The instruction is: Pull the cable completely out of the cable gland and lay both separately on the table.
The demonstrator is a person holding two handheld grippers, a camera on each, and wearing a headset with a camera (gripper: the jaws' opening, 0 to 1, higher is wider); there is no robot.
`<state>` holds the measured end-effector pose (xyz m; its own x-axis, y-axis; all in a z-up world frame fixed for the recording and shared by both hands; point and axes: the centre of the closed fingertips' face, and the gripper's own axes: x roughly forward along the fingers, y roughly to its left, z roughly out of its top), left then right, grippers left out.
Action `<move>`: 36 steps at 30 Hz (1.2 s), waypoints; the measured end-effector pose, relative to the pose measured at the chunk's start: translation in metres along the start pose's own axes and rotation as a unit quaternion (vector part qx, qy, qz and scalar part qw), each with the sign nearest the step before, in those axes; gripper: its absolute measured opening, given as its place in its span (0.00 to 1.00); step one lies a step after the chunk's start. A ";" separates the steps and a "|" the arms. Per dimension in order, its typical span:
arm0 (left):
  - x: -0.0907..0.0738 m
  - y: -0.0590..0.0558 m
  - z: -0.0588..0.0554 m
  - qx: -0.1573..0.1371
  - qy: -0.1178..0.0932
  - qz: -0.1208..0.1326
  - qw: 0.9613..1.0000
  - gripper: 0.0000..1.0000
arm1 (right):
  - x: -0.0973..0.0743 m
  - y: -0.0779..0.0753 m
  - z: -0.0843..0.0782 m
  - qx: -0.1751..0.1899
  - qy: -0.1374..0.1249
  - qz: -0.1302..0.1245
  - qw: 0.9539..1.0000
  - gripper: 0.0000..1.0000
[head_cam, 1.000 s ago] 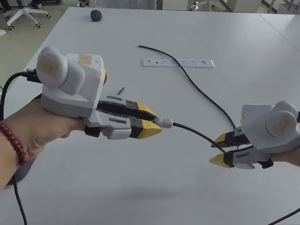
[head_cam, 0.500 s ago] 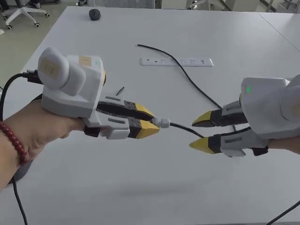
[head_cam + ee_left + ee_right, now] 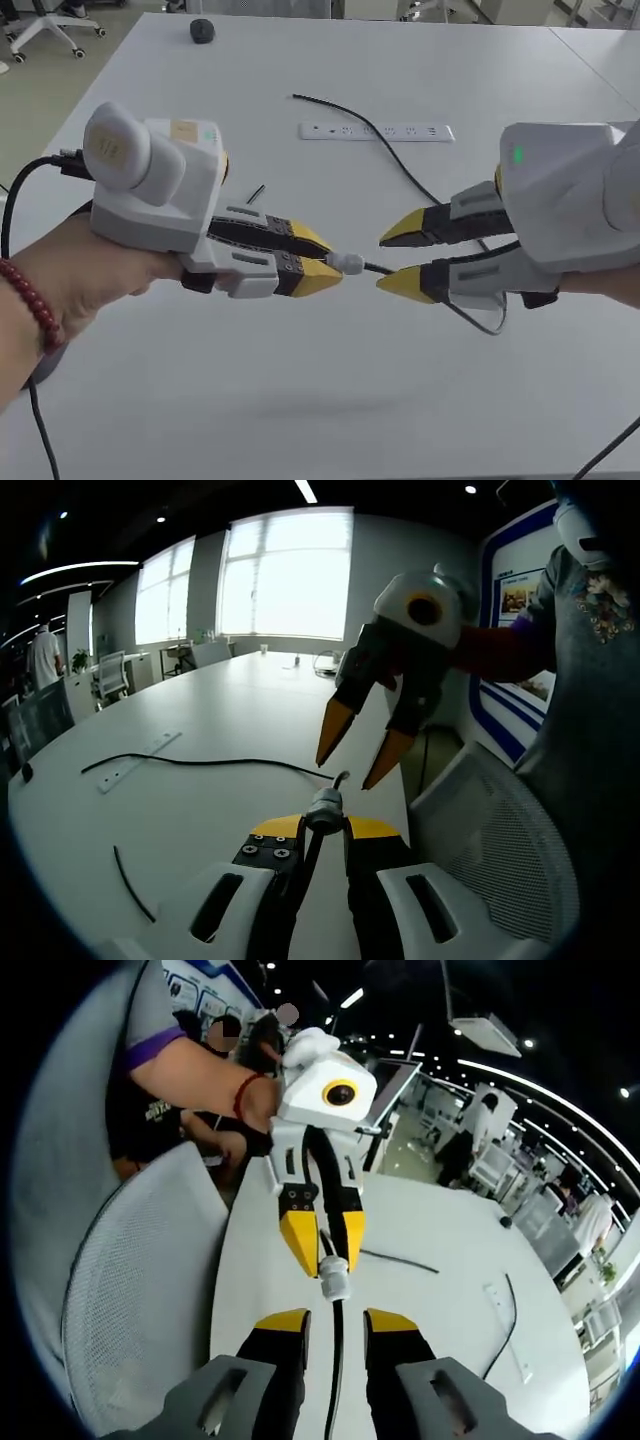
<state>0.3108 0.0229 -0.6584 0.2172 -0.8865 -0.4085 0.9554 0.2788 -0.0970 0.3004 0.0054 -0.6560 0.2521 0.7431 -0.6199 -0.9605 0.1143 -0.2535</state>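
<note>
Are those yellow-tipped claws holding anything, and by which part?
The left gripper pinches the cable gland by its body, at the jaw tips. The right gripper is open, its jaws either side of the cable, holding nothing.

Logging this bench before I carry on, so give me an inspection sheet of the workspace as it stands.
Surface: white table.
Job's things: cable gland held off the table, black cable threaded through it.
Clutter: power strip, short black piece, dark round object.
Grippers: left gripper shut on the cable gland; right gripper open, jaws astride the black cable.
Cables: black lead trailing from the left gripper's rear.
Surroundings: office chairs beyond the table.
</note>
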 end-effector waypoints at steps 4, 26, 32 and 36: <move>0.000 0.000 0.000 0.000 0.000 -0.001 1.000 0.16 | 0.003 -0.002 -0.004 -0.005 0.009 0.003 1.000 0.11; 0.003 -0.001 -0.001 0.004 0.004 -0.007 1.000 0.16 | 0.013 -0.002 -0.008 -0.003 0.012 0.019 1.000 0.01; 0.004 -0.002 -0.002 0.004 0.007 -0.009 1.000 0.16 | 0.014 -0.001 -0.010 -0.005 0.011 0.023 1.000 0.00; 0.003 -0.002 -0.001 0.006 0.004 -0.009 1.000 0.16 | 0.012 -0.001 -0.012 -0.003 0.012 0.022 1.000 0.00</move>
<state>0.3092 0.0194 -0.6601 0.1983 -0.8880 -0.4148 0.9614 0.2587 -0.0941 0.3063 0.0066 -0.6721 0.2121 0.7319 -0.6475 -0.9702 0.0782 -0.2294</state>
